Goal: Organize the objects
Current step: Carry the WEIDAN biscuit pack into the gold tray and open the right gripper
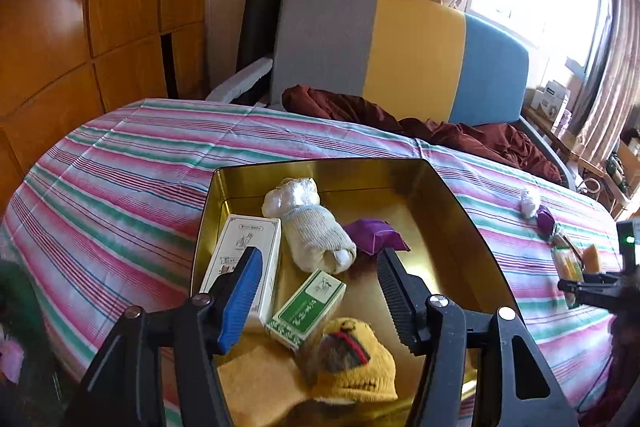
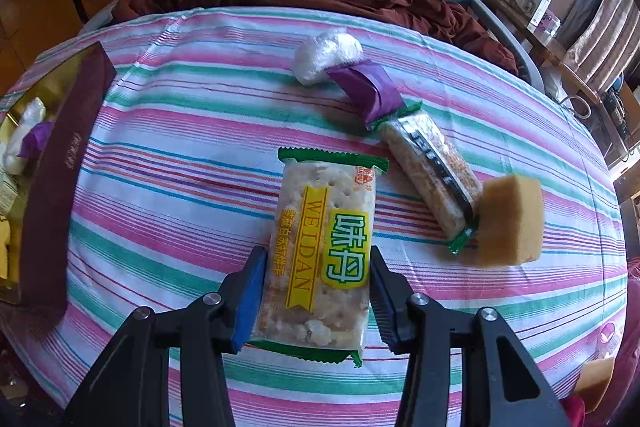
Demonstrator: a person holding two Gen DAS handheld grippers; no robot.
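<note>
My left gripper (image 1: 319, 255) hovers open over the gold tin (image 1: 320, 163) with nothing between its pads. Inside the tin lie a white box (image 1: 244, 259), a green box (image 1: 308, 307), a rolled white sock (image 1: 312, 227), a purple packet (image 1: 372, 231) and a yellow knitted piece (image 1: 352, 363). My right gripper (image 2: 318, 255) is shut on a green-edged cracker packet (image 2: 320, 247), its pads pressing both long sides just above the striped cloth (image 2: 180, 147). A second cracker packet (image 2: 432, 171), a purple packet (image 2: 368, 87), a white wrapped lump (image 2: 328, 55) and a yellow sponge (image 2: 510, 219) lie beyond it.
The tin's maroon outer wall (image 2: 60, 167) stands at the left of the right wrist view. A grey, yellow and blue sofa (image 1: 400, 47) with a maroon blanket (image 1: 460, 131) sits behind the table. A wooden wardrobe (image 1: 80, 27) is at the left. Another sponge (image 2: 596, 379) lies near the table's right edge.
</note>
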